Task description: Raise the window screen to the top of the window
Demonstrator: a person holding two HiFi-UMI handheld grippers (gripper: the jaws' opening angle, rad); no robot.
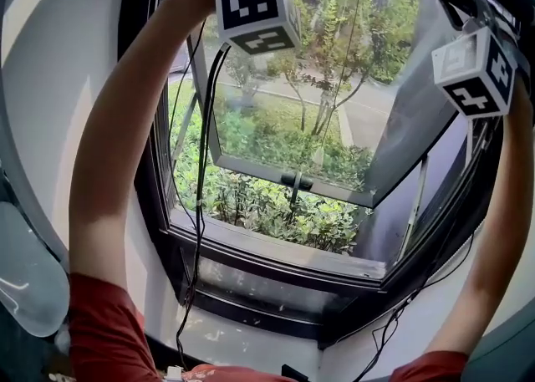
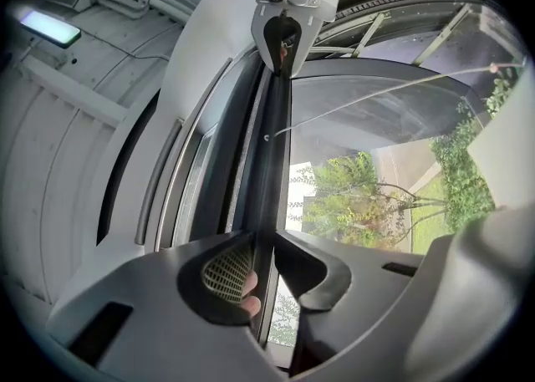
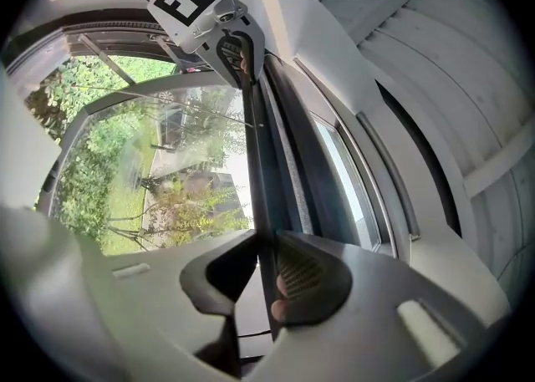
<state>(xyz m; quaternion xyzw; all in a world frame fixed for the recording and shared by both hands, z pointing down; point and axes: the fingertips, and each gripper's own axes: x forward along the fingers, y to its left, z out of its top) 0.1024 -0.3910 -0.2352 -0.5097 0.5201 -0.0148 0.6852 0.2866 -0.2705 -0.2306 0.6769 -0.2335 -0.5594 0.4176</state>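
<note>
High at an open window [image 1: 276, 262], two bare arms [image 1: 125, 163] in red sleeves reach overhead while the glass sash [image 1: 251, 173] swings outward over shrubs [image 1: 267, 205]. Across the top runs the window screen [image 2: 272, 163], seen as a thin dark rail stretching from one claw to the other. Its mesh cannot be told from the glass behind. Left claw [image 2: 264, 273] is clamped on the rail toward one side. Right claw [image 3: 262, 265] is clamped on it well apart toward the other. Marker cubes [image 1: 255, 6] ride on both. A black cable [image 1: 201, 205] hangs down the left side of the frame.

Judging by its slimness, the rail should be light yet bendy, and liable to jam if one end leads. A hold spread toward both ends, as here, looks the sound choice, with an even lift. Side channels of the frame hem the rail closely, and the head of the frame appears near, so little travel seems left. Outward, the sash is well away from the rail, and the dangling cable is the one thing that might snag.
</note>
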